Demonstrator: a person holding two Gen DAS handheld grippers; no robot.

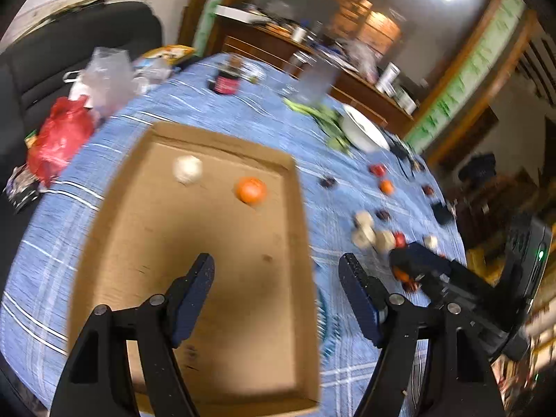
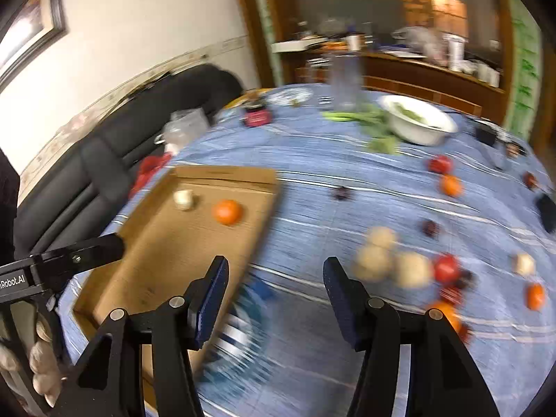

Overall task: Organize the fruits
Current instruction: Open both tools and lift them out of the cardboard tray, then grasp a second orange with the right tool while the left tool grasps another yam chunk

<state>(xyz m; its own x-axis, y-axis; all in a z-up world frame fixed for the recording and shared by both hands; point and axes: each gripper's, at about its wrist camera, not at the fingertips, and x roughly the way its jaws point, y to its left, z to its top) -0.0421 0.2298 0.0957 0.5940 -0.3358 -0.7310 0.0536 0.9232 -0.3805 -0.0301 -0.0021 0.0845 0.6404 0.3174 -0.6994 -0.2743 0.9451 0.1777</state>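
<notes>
A shallow cardboard tray [image 1: 146, 229] [image 2: 163, 243] lies on the blue tablecloth. It holds an orange [image 1: 251, 190] [image 2: 227, 212] and a pale round fruit [image 1: 187, 169] [image 2: 183, 198]. My left gripper [image 1: 276, 267] is open and empty above the tray's right edge. My right gripper [image 2: 276, 271] is open and empty over the cloth beside the tray. Loose fruits lie to the right: pale ones [image 2: 377, 260] [image 1: 365, 232], red ones [image 2: 446, 267], oranges [image 2: 451, 185] [image 1: 386, 186] and dark small ones [image 2: 431, 227]. The views are motion-blurred.
A white bowl [image 2: 424, 132] [image 1: 361, 132] with greens [image 2: 375, 128] stands at the far side. A dark jar [image 1: 226, 81], a clear container [image 2: 344, 80], plastic bags [image 1: 104, 76] and a red bag [image 1: 59, 139] sit at the table's edges. A black sofa [image 2: 121, 146] is left.
</notes>
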